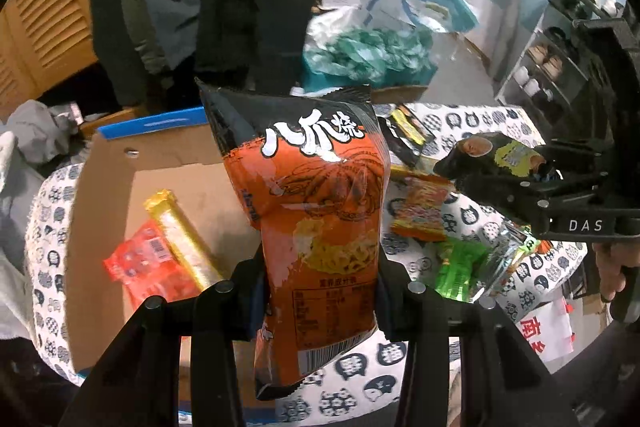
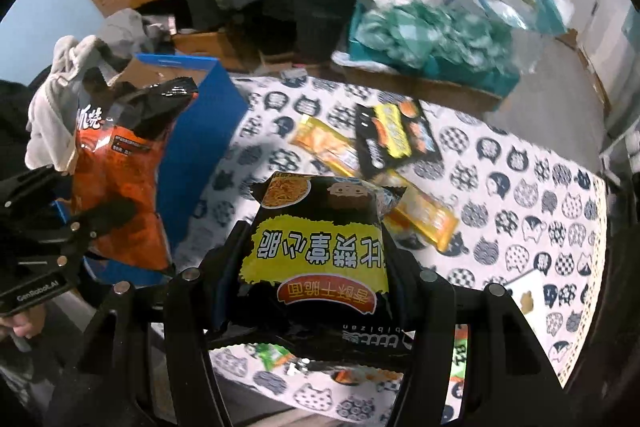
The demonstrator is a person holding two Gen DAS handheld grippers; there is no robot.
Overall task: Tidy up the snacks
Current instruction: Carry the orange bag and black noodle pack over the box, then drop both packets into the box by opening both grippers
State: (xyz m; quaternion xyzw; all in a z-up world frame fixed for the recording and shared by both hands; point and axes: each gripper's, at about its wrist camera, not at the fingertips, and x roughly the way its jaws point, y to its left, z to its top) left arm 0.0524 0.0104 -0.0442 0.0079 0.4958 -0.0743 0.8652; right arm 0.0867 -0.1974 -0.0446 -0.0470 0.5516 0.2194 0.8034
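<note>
You held both grippers tipped steeply down over the cat-print table [image 2: 520, 187]. Your left gripper [image 1: 320, 291] pinched the orange bag [image 1: 320, 207] upright, above the edge of the open box [image 1: 120, 179]. Your right gripper [image 2: 316, 267] clamped the black packet [image 2: 320, 239] above the table, near the loose snacks [image 2: 384, 139].

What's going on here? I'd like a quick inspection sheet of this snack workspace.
Surface: cat-print cloth over the table.
Job's things: cardboard box holding a red packet and gold bar; loose snacks on the cloth, including a green packet.
Clutter: teal bags, grey clothing.
Grippers: left gripper clamps an orange bag; right gripper clamps a black-and-yellow bag.
Cables: nothing seen.
Surroundings: louvred wooden door, shoe rack.
</note>
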